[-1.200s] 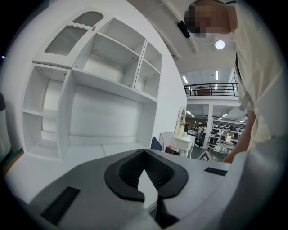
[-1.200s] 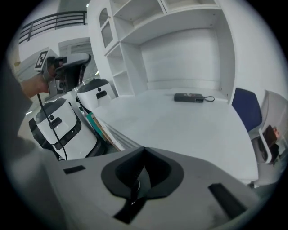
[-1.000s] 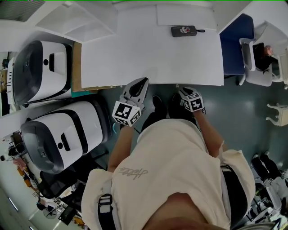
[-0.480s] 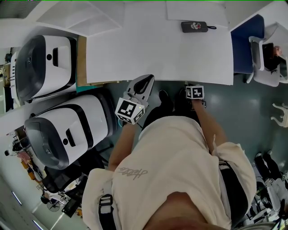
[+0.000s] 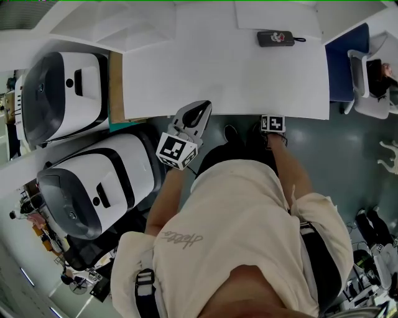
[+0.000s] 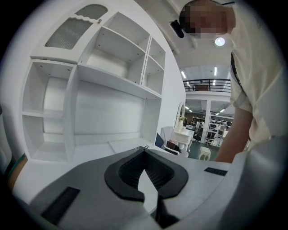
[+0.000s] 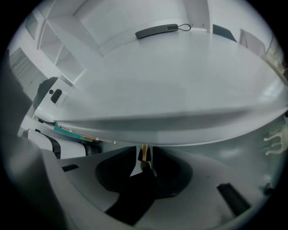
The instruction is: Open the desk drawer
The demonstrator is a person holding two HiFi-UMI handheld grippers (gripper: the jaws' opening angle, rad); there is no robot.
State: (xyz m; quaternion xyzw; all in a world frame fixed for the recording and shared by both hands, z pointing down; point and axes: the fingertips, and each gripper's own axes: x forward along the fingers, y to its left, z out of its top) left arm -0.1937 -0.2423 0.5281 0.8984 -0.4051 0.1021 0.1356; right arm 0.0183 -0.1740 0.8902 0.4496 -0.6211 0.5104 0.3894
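Note:
The white desk [image 5: 224, 68] fills the upper middle of the head view; its drawer is hidden under the top. My right gripper [image 5: 272, 118] is tucked against the desk's front edge [image 7: 180, 128]. In the right gripper view its jaws are shut on a small brass drawer knob [image 7: 143, 153] just below that edge. My left gripper [image 5: 194, 110] is held beside it at the desk edge, tilted upward. Its jaws [image 6: 145, 152] are shut with nothing between them.
A dark flat case with a cord [image 5: 275, 38] and a sheet of paper [image 5: 273, 15] lie at the desk's far side. Two large white-and-black machines [image 5: 62, 93] [image 5: 93, 180] stand at the left. A blue chair [image 5: 342, 68] is at the right. White shelves [image 6: 90, 90] rise behind the desk.
My right gripper has moved forward, up to the desk's front edge, and its marker cube now sits partly under that edge. The left gripper has hardly moved.

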